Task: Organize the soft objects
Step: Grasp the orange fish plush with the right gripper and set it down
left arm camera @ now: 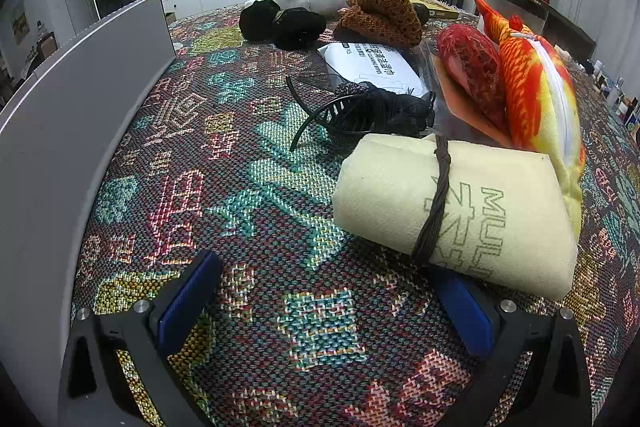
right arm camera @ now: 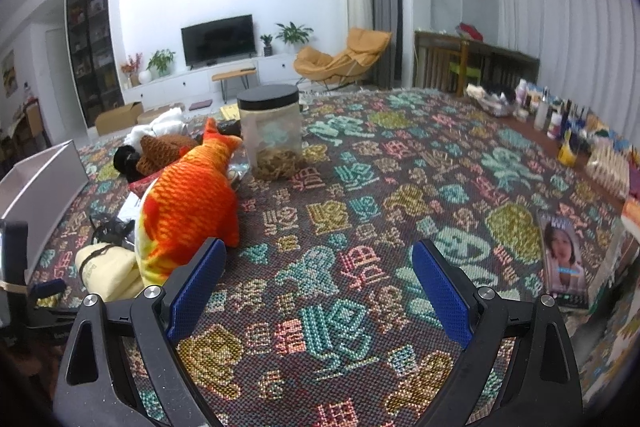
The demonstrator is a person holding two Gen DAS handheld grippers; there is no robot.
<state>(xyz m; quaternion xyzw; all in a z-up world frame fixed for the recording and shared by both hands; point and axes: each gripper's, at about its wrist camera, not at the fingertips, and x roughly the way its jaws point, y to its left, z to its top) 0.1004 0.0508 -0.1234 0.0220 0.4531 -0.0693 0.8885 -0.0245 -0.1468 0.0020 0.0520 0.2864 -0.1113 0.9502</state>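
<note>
Soft objects sit in a loose pile on the patterned cloth (left arm camera: 256, 195). Left wrist view: the left gripper (left arm camera: 324, 303) is spread wide with nothing in it, its right pad tucked just under the rolled cream towel (left arm camera: 452, 211); the orange fish plush (left arm camera: 536, 95) lies right behind.

Right wrist view: the right gripper (right arm camera: 316, 291) is wide open too, empty over bare cloth, fish plush just beside its left finger.

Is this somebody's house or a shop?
Most likely a home living room. There is a TV on a low white cabinet, an orange lounge chair, and potted plants by the wall.
</note>
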